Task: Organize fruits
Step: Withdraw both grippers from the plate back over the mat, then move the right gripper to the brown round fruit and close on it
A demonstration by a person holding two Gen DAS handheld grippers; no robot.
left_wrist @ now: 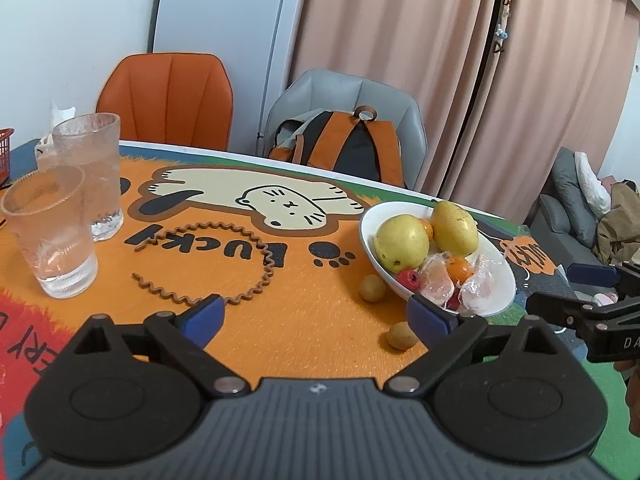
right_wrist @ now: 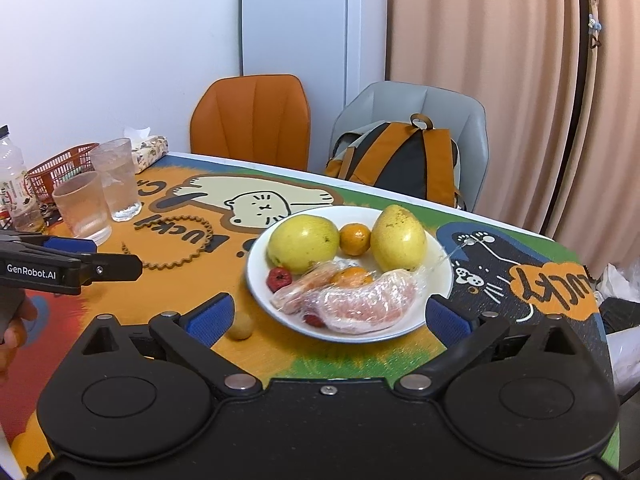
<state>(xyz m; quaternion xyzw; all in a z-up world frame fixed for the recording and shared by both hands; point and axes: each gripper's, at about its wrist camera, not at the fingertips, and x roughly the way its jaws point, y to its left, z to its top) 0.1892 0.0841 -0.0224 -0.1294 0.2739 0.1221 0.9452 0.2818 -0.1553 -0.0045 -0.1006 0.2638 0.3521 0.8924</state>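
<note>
A white plate (right_wrist: 256, 280) holds two large yellow fruits (right_wrist: 302, 244), a small orange (right_wrist: 355, 239), a red fruit (right_wrist: 279, 279) and plastic-wrapped pieces (right_wrist: 360, 300). My right gripper (right_wrist: 328, 318) is open just short of the plate's near rim, with nothing between its pads. In the left wrist view the plate (left_wrist: 500, 280) sits to the right. Two small yellowish fruits (left_wrist: 373, 288) (left_wrist: 401, 335) lie loose on the mat beside it, the nearer one by my right finger. My left gripper (left_wrist: 316, 316) is open and empty above the orange mat. The right gripper (left_wrist: 568, 292) shows at the far right.
Two clear glasses (left_wrist: 52, 232) (left_wrist: 94, 172) stand at the left, with a brown wavy ring (left_wrist: 224, 264) on the cat-print mat. A red basket (right_wrist: 60, 172), a bottle (right_wrist: 14, 184) and a tissue box (right_wrist: 150, 150) sit at the far left. An orange chair (right_wrist: 252, 120) and a grey chair with a backpack (right_wrist: 400, 160) stand behind.
</note>
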